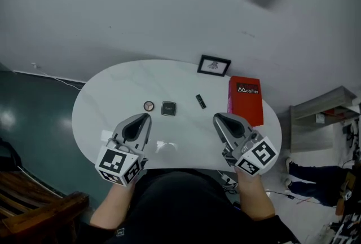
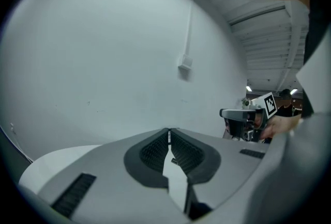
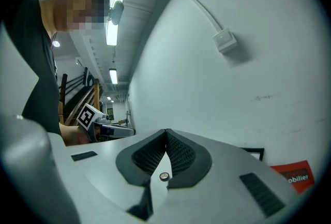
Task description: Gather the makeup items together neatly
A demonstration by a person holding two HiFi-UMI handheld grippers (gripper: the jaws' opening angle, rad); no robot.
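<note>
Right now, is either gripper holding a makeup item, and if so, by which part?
Nothing is held: the left gripper and the right gripper are both shut and empty.

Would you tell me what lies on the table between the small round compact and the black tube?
A dark square compact lies between them, as the head view shows.
</note>
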